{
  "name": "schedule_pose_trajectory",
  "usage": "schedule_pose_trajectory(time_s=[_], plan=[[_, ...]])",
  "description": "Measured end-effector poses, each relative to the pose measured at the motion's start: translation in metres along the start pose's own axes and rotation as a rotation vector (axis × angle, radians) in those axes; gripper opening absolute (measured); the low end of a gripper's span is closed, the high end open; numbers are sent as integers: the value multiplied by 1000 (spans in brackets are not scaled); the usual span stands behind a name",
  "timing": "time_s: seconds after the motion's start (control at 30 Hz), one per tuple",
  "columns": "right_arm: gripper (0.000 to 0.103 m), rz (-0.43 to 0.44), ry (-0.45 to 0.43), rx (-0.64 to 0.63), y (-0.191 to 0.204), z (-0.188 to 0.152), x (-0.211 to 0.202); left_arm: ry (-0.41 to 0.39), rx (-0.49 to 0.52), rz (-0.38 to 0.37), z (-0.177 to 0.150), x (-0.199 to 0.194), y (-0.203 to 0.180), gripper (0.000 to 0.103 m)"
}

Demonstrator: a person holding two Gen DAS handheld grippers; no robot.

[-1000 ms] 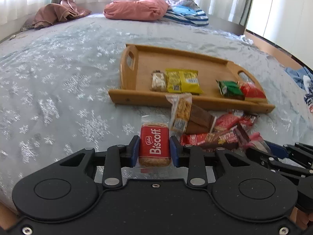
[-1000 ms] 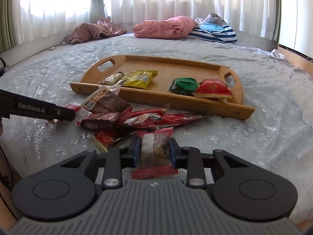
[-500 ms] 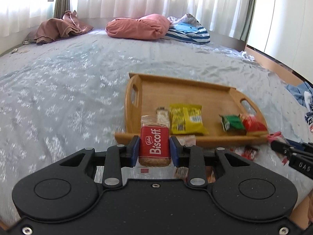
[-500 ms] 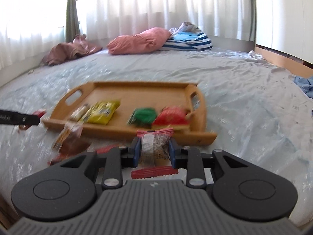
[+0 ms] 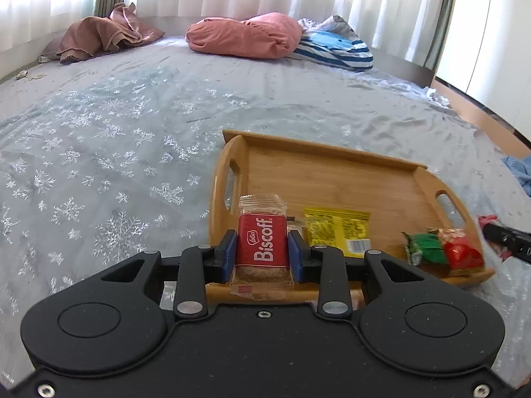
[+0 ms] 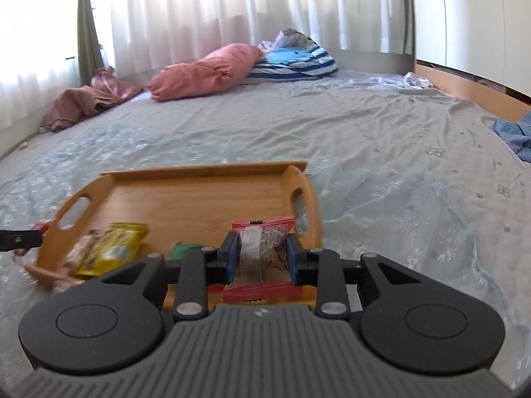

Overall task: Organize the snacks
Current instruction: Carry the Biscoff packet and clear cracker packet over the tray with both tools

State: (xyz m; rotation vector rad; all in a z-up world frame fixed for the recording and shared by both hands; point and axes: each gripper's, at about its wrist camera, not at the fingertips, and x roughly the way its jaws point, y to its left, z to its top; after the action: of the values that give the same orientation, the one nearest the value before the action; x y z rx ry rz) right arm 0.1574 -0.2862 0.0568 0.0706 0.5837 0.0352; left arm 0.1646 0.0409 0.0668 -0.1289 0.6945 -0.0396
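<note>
My left gripper [image 5: 262, 248] is shut on a red Biscoff biscuit pack [image 5: 262, 242], held over the near left corner of the wooden tray [image 5: 332, 179]. In the tray lie a yellow packet [image 5: 338, 229], a green packet [image 5: 424, 248] and a red packet [image 5: 463, 255]. My right gripper [image 6: 260, 253] is shut on a pink-edged snack packet [image 6: 262, 245] above the tray's [image 6: 199, 192] near right end. The yellow packet [image 6: 113, 245] shows at the tray's left in that view, and the green packet [image 6: 182, 250] peeks out behind the fingers.
The tray sits on a bed with a pale snowflake cover [image 5: 116, 165]. A pink pillow [image 5: 245, 34], striped bedding [image 5: 335, 46] and a brown cloth [image 5: 106, 34] lie at the far end. The other gripper's tip [image 5: 507, 242] shows at the right edge.
Both grippers have lifted away from the loose snack pile and moved forward over the tray, each carrying its packet. The pile has dropped out of view.
</note>
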Motion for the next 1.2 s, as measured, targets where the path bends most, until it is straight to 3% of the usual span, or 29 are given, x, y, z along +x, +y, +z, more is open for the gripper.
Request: schedule_pose_trajectory(time_s=[0.27, 1.2], plan=[[34, -68, 45, -20, -10, -1, 30, 25, 13, 19, 0, 26, -5, 31], [34, 9, 92, 59, -6, -14, 57, 79, -5, -7, -4, 47, -14, 31]])
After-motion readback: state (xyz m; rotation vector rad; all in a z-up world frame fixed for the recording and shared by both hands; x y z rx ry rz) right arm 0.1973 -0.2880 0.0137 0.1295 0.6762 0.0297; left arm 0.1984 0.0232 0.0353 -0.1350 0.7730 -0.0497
